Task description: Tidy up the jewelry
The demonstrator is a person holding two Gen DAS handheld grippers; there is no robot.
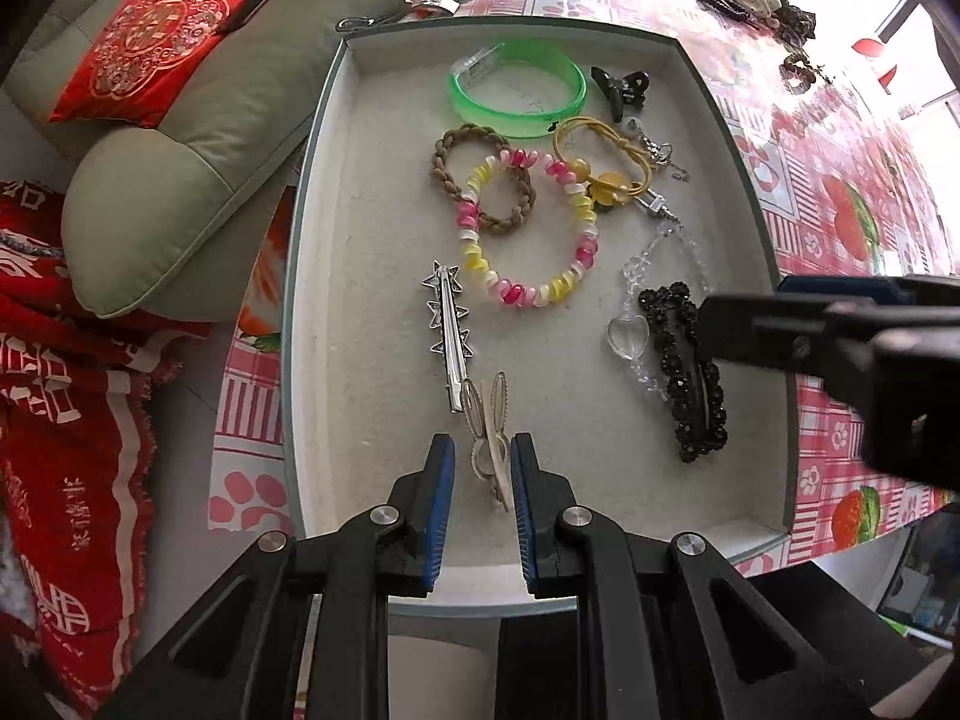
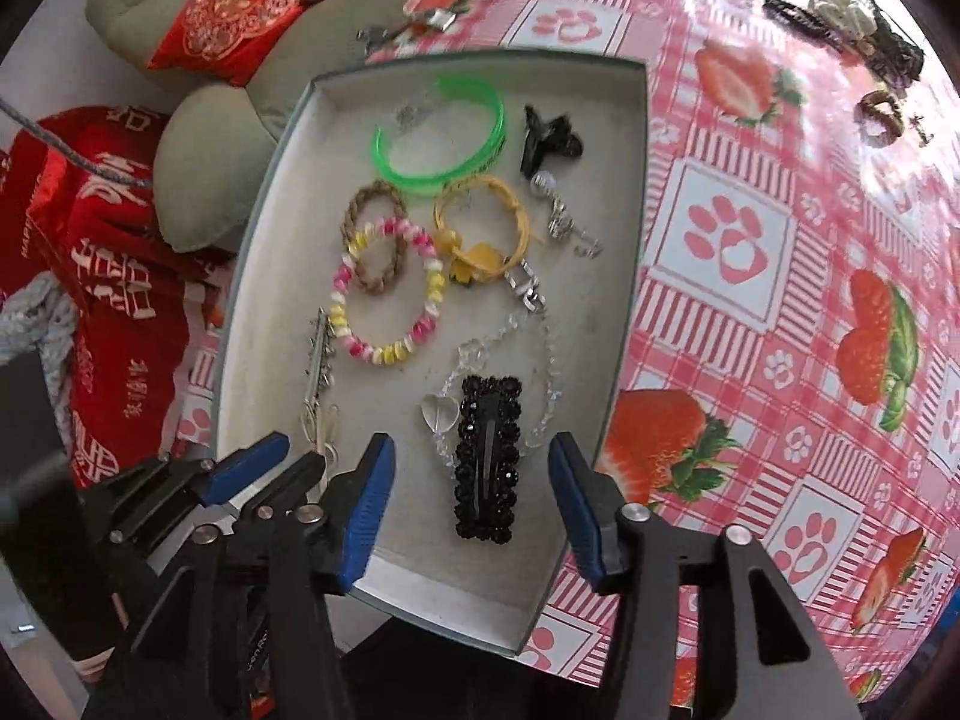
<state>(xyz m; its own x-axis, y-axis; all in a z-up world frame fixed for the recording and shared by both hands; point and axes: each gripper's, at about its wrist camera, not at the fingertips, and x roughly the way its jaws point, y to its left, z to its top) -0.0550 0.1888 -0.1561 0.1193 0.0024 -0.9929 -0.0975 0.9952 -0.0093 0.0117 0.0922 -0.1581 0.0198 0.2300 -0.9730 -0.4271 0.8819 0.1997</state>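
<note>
A shallow white-lined tray (image 1: 360, 300) (image 2: 270, 330) holds the jewelry. My left gripper (image 1: 480, 444) (image 2: 303, 453) points straight down over its near end. Its jaws stand narrow around a beige rabbit-shaped hair clip (image 1: 489, 456) (image 2: 324, 426). Tray shows between the clip and the left pad, so the pads do not press it. My right gripper (image 2: 471, 444) (image 1: 744, 306) hangs open over a black beaded snap clip (image 2: 486, 456) (image 1: 699, 420). That clip lies flat on the tray between the wide jaws, touching neither pad.
The tray also holds a green bangle (image 1: 516, 90), a pink-and-yellow spiral band (image 1: 522, 228), a silver star clip (image 1: 447, 330) and a crystal heart chain (image 1: 627, 330). More hair pieces (image 1: 768, 0) lie far right on the strawberry tablecloth (image 2: 780, 300). A sofa with a red cushion (image 1: 150, 42) stands left.
</note>
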